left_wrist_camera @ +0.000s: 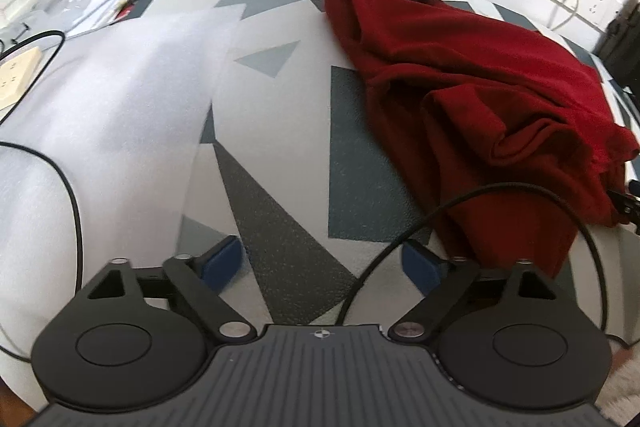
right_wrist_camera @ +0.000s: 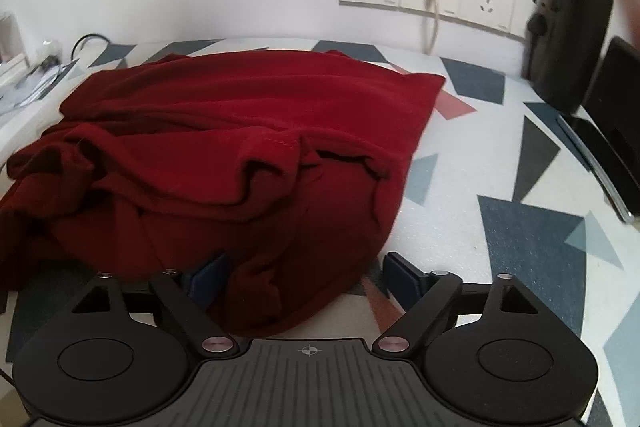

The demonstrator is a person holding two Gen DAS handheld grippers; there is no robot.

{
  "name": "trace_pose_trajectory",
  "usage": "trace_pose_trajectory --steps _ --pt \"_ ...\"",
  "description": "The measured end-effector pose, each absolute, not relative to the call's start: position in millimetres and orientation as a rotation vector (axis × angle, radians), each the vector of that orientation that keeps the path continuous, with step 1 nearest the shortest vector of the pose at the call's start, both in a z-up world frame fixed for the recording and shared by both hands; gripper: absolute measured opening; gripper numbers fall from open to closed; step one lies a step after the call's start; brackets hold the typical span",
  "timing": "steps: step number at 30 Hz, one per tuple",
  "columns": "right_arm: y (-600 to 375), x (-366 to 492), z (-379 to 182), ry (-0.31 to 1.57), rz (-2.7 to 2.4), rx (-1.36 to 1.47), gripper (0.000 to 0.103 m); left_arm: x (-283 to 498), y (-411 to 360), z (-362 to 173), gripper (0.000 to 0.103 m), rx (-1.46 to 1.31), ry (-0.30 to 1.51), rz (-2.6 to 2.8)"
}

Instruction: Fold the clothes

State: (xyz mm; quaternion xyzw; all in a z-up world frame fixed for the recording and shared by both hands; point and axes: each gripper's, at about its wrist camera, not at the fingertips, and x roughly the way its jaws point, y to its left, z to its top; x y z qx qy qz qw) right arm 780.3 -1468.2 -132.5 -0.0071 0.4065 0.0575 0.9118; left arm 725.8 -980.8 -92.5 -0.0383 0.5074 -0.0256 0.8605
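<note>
Geometric grey-blue patterned tabletop (left_wrist_camera: 280, 163): bare at my frame's left; crumpled dark red fabric garment (left_wrist_camera: 480, 87) right. My left gripper (left_wrist_camera: 322, 259) and right gripper (right_wrist_camera: 306, 275) gape wide, empty, the red hem lying between the right one's jaws.

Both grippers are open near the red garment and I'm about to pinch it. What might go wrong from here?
The red garment lies bunched in stacked folds, so the right gripper, open with cloth between its fingers, may pinch several layers at once. A black cable loops across the cloth near the left gripper and might snag. A dark bottle stands nearby; a swung sleeve might tip it.
</note>
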Motion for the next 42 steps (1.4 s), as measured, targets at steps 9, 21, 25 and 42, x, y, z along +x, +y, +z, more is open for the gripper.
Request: trace_pose_trajectory --steps 9,21,25,42 --pt "-1470.4 767.6 -135.0 0.866 -0.006 0.087 0.102 729.2 -992.5 -99.1 0.102 0.006 1.055 -0.036" --pt "-1459.5 735.2 -129.1 0.937 -0.185 0.172 0.102 724.6 -983.8 -100.2 0.102 0.066 1.029 -0.147" --pt "-1449.2 726.1 -129.6 0.955 -0.202 0.147 0.102 724.4 -982.0 -100.5 0.102 0.09 1.039 -0.187" --pt "-1438.9 699.2 -128.1 1.006 -0.28 0.175 0.102 707.9 -980.4 -100.2 0.103 0.089 1.021 -0.179"
